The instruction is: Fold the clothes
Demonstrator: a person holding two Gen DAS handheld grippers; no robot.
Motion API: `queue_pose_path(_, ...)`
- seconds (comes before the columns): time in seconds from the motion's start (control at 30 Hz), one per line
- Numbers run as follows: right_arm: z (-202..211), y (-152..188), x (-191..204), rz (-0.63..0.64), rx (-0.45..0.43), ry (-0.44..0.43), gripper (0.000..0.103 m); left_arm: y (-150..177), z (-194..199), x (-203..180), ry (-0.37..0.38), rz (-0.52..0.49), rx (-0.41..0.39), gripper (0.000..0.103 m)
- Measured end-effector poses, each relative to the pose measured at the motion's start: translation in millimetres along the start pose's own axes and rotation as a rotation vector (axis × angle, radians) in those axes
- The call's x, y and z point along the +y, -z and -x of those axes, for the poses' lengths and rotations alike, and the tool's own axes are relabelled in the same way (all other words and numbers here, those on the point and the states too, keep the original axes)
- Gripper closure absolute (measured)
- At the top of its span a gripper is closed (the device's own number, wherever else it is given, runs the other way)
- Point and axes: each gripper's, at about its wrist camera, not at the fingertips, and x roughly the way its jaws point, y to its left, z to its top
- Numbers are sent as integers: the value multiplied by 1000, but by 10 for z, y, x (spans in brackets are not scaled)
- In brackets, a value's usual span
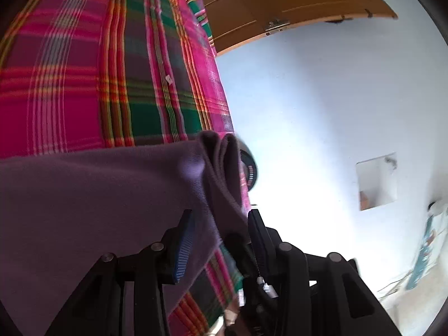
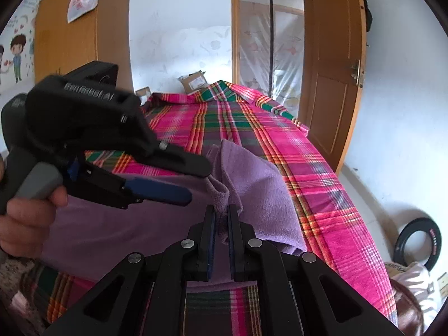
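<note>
Purple cloth [image 2: 260, 190] bunched in the right gripper [image 2: 221, 212], jaws pinched tight on it; left gripper [image 1: 219, 221] gapes wide around another fold — should close before lifting evenly.

Black left gripper [image 2: 196, 180] with blue ribbed pads, grey trigger, embossed lettering, black right gripper [image 2: 221, 212], round silver pivot screws

The garment [image 2: 260, 184] lies on the bed [image 2: 322, 151], door [image 2: 333, 78] behind.
</note>
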Motion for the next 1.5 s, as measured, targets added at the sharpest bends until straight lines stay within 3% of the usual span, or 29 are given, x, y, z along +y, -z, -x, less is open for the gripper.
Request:
queue_pose_path(0.3,-10,48,275,31,1,-57,95,-33,87,79,-24,38,-9,64)
queue_pose_path(0.73,58,-37,638,59,-17,-123,95,101,601,267,1,108,-78,64)
queue_pose_path(0.9,112,-71,801,80,-34,-150,95,159,814,299,-5,111,-124,71)
queue_pose_path(1.03,140,-73,952,100,-38,-180,95,227,952,276,-50,88,-156,71)
queue_pose_path(1.5,-49,21,1285,122,38,-237,95,339,1346,718,-160,172,-195,71)
